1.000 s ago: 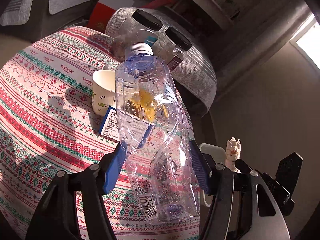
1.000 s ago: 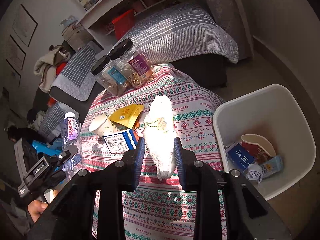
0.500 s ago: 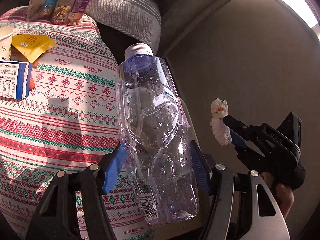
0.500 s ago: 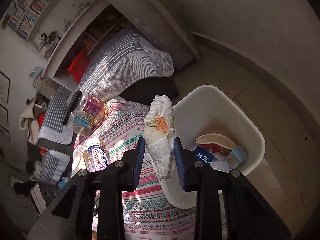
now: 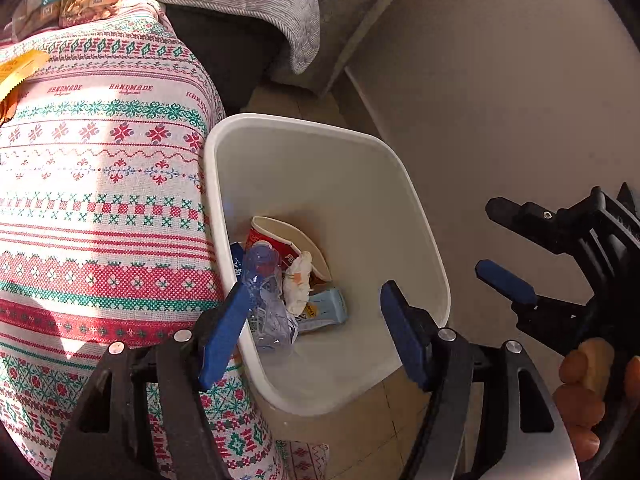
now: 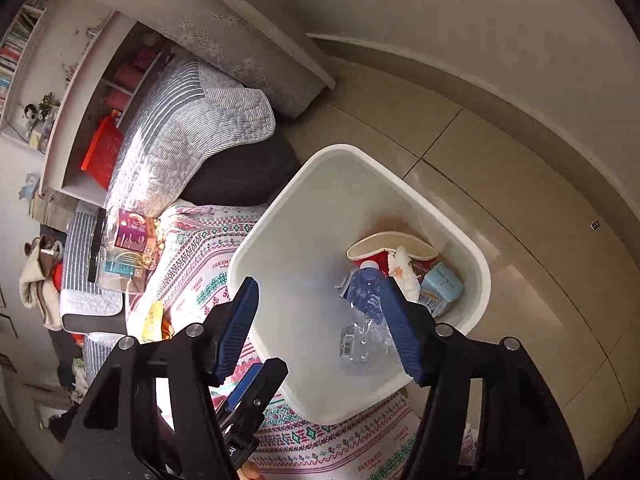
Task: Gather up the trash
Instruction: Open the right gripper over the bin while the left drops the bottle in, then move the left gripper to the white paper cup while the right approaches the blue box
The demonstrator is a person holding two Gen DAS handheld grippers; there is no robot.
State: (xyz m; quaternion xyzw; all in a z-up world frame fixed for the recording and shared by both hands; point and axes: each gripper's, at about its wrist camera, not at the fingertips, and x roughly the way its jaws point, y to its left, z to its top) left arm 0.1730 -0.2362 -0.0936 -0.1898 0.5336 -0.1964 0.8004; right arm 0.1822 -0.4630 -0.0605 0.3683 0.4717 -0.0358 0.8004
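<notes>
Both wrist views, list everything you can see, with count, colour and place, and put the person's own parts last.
Trash bin: one, white, on the tiled floor beside the table.
Plastic bottle: one, clear, crumpled, in the bin.
Crumpled tissue: one, white with orange marks, in the bin.
Paper cup: one, red and cream, squashed, in the bin.
Packet: one, pale blue, in the bin.
Tablecloth: one, red, green and white pattern, over the table.
Yellow wrapper: one, on the tablecloth.
Snack jars: two, clear, black lids, at the table's far edge.
Quilt: one, grey striped, behind the table.
Red basket: one, in a shelf.
Left gripper: blue pads, opening, nothing between.
Right gripper: blue pads, opening, nothing between.
Hand: gripping the right handle.
</notes>
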